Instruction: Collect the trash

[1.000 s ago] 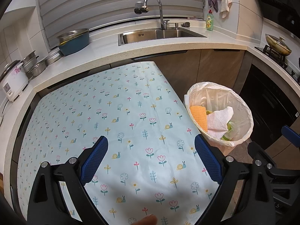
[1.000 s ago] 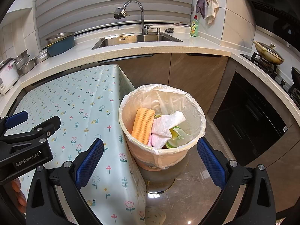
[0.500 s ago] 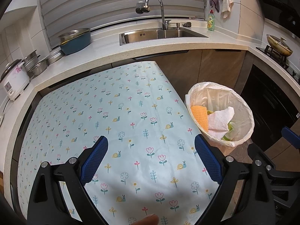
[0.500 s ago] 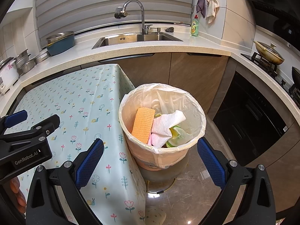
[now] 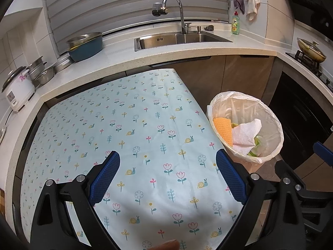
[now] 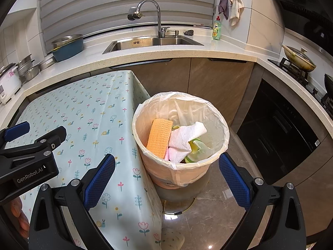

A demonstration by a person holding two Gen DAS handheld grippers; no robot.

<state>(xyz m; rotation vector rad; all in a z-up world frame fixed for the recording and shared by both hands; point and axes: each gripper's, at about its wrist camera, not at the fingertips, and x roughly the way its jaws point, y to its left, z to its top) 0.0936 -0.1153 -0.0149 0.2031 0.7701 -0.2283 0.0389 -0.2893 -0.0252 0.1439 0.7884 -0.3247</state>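
Left wrist view: the left tool hangs with its blue pads spread wide and nothing between them, over the near part of the floral worktop. Right wrist view: the right tool is just as wide open and empty, poised above the trash bin, which stands on the floor touching the worktop's right edge. Inside the bin's plastic liner lie an orange sponge cloth, a crumpled white paper towel and some green scraps.
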